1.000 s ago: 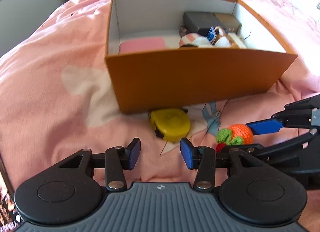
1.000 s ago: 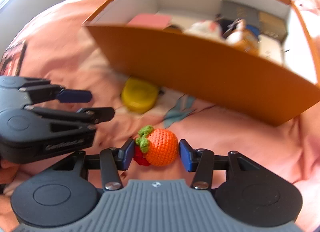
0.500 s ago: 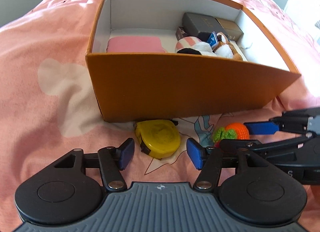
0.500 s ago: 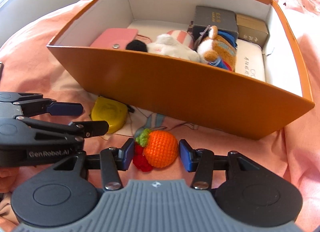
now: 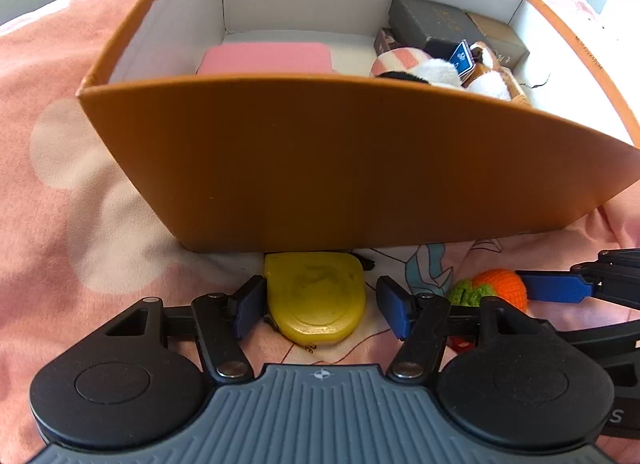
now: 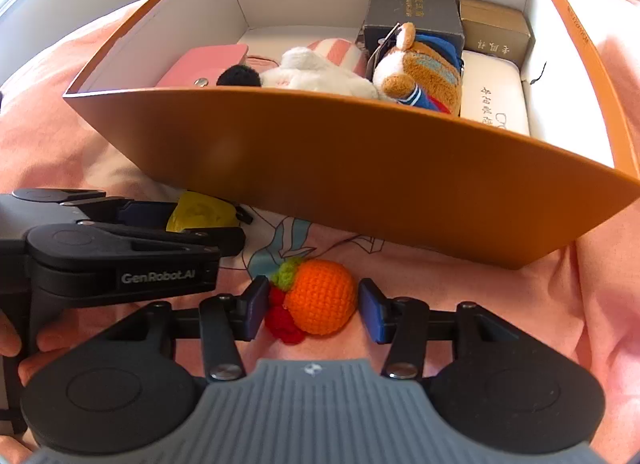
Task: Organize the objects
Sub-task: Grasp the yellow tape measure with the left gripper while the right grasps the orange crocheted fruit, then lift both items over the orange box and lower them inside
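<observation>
Between my left gripper's (image 5: 316, 306) blue pads lies the yellow tape measure (image 5: 318, 296), flat on the pink bedspread (image 5: 60, 184) low in the centre of the left wrist view. Its far edge sits just at the foot of the orange box (image 5: 340, 168). My left jaws stand wide around it: the left pad looks to be at its edge, the right pad stands clear with bedspread showing in the gap, so nothing is clamped.

Low in the centre of the right wrist view, the crocheted orange fruit (image 6: 320, 296), with its green leaf and red bits on the left, lies on the bedspread between the pads of my right gripper (image 6: 312, 308). Those jaws are about half spread. The left pad is near or against the red part and a sliver of gap shows at the right pad; whether they press on it, I cannot tell.

Both grippers tilt steeply downward toward the bed, side by side. My left gripper fills the left edge of the right wrist view, with fingers (image 6: 40, 344) of my hand wrapped round its handle at the lower left.

Filling the upper half of both views, the box holds a pink wallet (image 6: 200, 64), a white plush toy (image 6: 320, 72), a brown plush toy (image 6: 424, 72), a white case (image 6: 494, 96) and two dark small boxes (image 6: 416, 12).
</observation>
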Available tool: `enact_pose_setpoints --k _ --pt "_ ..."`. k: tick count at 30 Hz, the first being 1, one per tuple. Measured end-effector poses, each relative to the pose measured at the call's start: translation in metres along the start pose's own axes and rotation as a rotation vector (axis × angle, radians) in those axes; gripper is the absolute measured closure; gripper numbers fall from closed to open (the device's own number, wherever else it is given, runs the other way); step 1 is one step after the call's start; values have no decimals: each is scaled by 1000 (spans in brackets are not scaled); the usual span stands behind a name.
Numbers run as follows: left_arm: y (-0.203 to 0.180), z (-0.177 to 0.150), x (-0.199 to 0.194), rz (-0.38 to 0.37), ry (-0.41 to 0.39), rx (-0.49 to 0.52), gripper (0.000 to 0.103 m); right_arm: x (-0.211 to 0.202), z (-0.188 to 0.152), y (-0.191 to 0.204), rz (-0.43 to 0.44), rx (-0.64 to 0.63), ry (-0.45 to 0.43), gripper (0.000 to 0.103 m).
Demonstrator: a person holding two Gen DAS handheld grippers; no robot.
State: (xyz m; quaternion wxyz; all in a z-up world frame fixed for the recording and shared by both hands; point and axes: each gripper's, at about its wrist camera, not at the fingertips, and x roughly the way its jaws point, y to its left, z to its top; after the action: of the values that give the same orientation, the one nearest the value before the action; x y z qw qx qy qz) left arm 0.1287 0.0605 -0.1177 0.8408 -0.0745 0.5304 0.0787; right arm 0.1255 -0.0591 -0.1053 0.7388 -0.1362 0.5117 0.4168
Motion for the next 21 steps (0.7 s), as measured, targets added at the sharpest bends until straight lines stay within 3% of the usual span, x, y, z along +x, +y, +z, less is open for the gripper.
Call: enact_pose_setpoints --k 4,11,21 --pt "0 -2 0 20 -4 13 41 1 0 1 10 -2 4 51" --pt "3 -5 -9 4 -17 29 42 -3 -1 4 8 -14 -6 52" --pt "7 -14 -62 -87 -83 32 42 -35 2 4 -23 -47 -67 52"
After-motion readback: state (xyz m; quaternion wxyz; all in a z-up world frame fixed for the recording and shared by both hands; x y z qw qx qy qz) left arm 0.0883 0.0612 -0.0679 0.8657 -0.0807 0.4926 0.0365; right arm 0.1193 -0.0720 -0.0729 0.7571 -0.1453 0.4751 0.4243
